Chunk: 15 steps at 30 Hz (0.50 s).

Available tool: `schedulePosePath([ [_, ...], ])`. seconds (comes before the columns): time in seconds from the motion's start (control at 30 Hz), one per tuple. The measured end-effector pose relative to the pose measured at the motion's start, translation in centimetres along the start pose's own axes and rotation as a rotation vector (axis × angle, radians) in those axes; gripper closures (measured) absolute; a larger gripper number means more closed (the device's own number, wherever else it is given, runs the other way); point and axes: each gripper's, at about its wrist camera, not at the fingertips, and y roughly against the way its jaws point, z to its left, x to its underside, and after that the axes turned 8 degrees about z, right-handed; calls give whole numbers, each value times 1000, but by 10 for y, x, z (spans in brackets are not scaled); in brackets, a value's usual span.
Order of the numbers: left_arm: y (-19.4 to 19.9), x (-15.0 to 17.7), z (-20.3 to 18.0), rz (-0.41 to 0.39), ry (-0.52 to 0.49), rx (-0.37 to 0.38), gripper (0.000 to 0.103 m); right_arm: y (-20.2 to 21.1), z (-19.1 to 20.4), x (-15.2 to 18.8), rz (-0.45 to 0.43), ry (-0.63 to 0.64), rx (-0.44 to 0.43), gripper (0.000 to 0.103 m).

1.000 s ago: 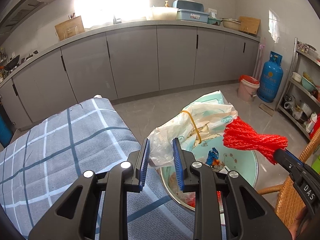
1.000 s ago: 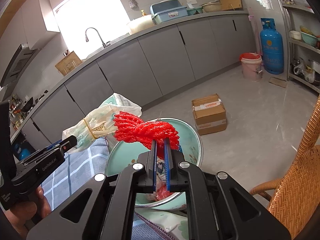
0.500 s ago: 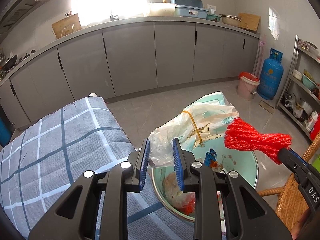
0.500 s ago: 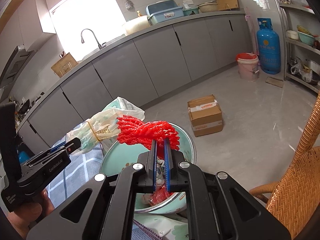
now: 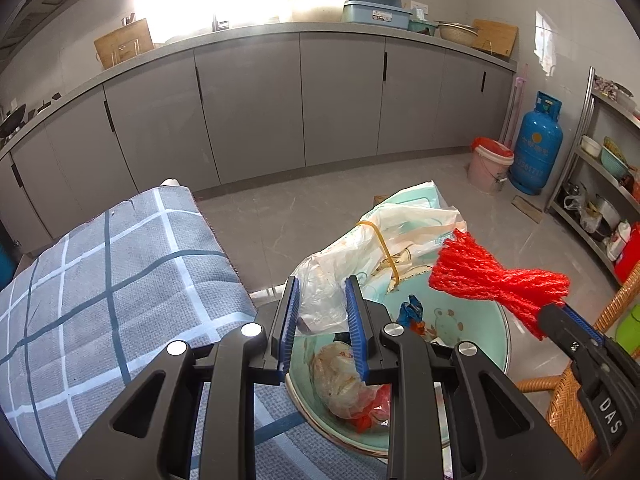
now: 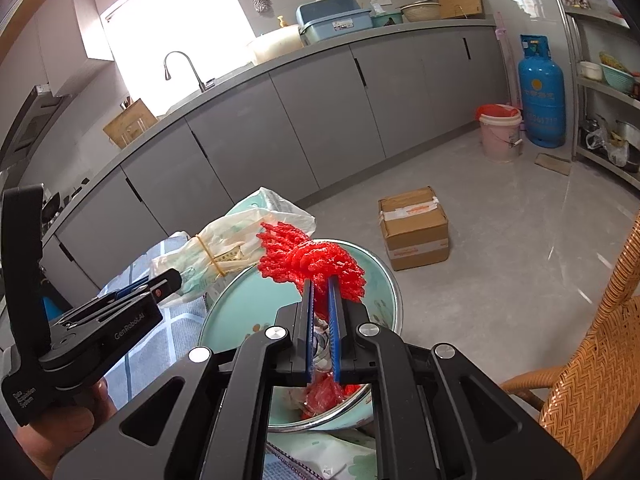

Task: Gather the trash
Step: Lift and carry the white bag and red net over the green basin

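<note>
Over the kitchen floor, in front of a run of grey cabinets (image 5: 248,112): one grey checked cloth with blue and white lines (image 5: 100,280) covering a raised surface, lower left in the left wrist view; it fills less of that view than a second ago, and more of the basin shows. One round pale-green enamel basin with a metal rim (image 5: 480,328) beside the cloth, already holding crumpled plastic wrappers and red scraps (image 5: 348,384); it is the collecting vessel. One crumpled whitish plastic bag bound with a yellow rubber band (image 5: 400,236), clamped by its near end in the left gripper (image 5: 320,304), hanging over the basin's near rim; the left view has slid across towards the basin over the last second, so the bag now sits more squarely above it, and the grip is unchanged. One bright red bundle of netted plastic mesh (image 6: 316,260), pinched in the fully closed right gripper (image 6: 322,312), above the basin's middle, about where it was a second ago. Judgement: both items are staged over the basin and neither is yet released; the likely next step is to let go, bag first to avoid snagging the mesh.
</note>
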Motion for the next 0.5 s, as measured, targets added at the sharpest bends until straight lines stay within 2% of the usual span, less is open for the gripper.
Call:
schedulePosePath([
  [0.5, -12, 0, -6, 19, -22, 4, 79, -16, 4, -3, 26, 15, -12, 95],
])
